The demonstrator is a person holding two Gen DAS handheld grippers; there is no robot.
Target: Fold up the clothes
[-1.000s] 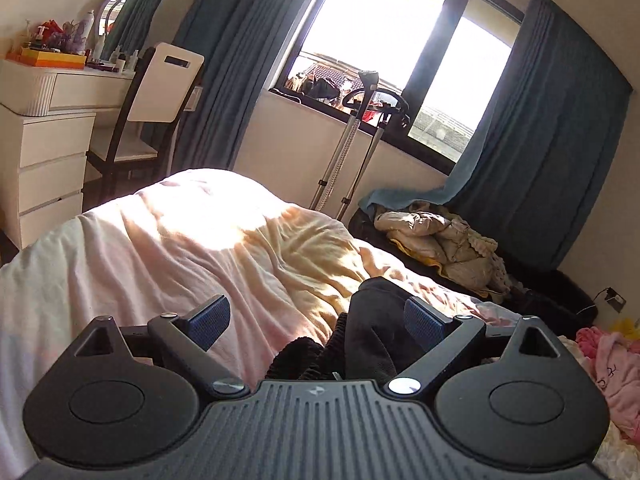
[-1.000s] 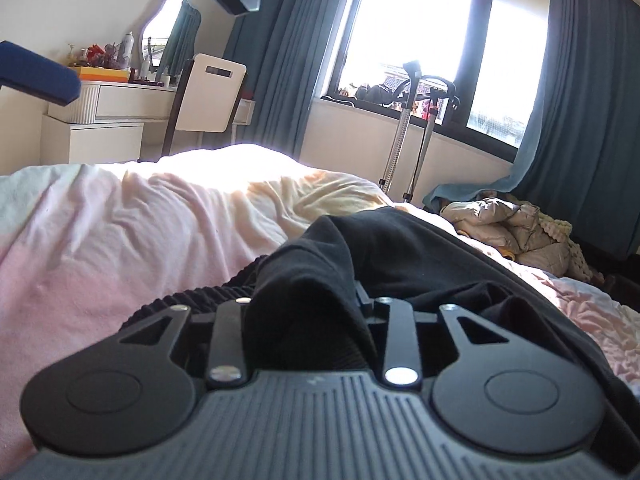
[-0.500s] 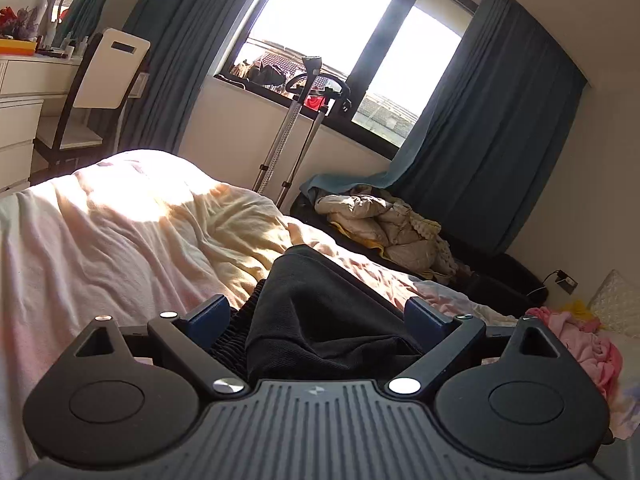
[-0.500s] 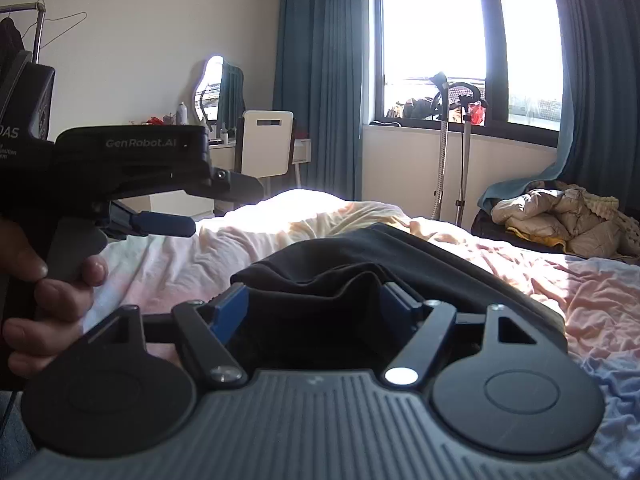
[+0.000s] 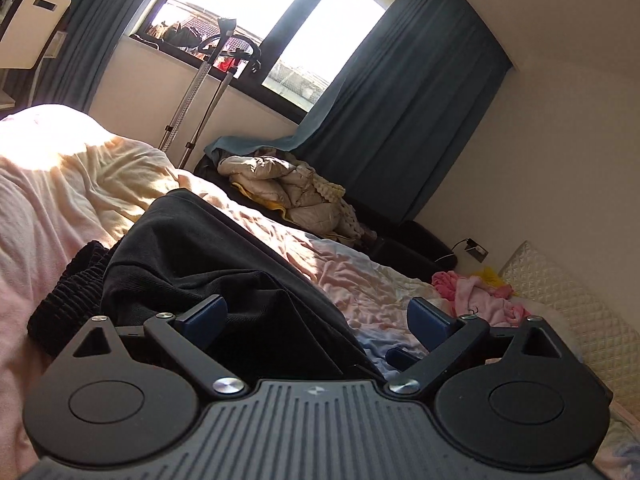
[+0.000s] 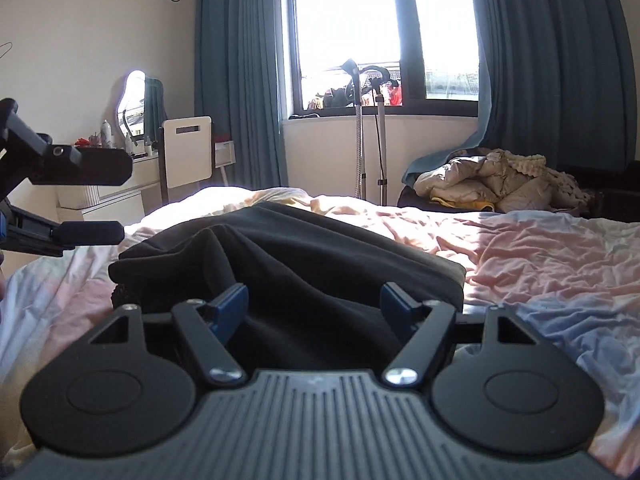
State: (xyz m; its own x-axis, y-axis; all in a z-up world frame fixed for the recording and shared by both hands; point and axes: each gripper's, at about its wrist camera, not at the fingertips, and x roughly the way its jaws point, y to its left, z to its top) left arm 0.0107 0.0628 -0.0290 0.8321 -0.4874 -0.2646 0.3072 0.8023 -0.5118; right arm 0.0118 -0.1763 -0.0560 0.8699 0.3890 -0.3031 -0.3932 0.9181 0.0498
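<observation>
Both of your grippers have their fingers spread wide, clamped on nothing. On your right gripper the blue pads stand apart with the black garment heaped between and ahead of them; the cloth bulges up into the gap, but neither pad presses it. On your left gripper the left pad hangs over the garment, while the right pad sits over bare sheet just beside the garment's right edge.

You have one black garment, lying in a loose mound on the bed. Its near part is smooth, soft knit with deep folds. At its left edge in the left view, a ribbed, elasticated band pokes out, bunched. Its far edge forms a straight fold line in the right view.

Room to move: to your right the sheet runs open and wide, crumpled in fine wrinkles, pink fading to pale blue and yellow. To your left in the right view, the left gripper reaches in over the bed's edge, close to the garment's left corner.

Beyond the bed you have one pile of puffy beige coats, two metal poles upright before the window, one white chair, one mirror, and curtains on either side. A pink cloth heap and a quilted pillow lie at the far right of the left view.
</observation>
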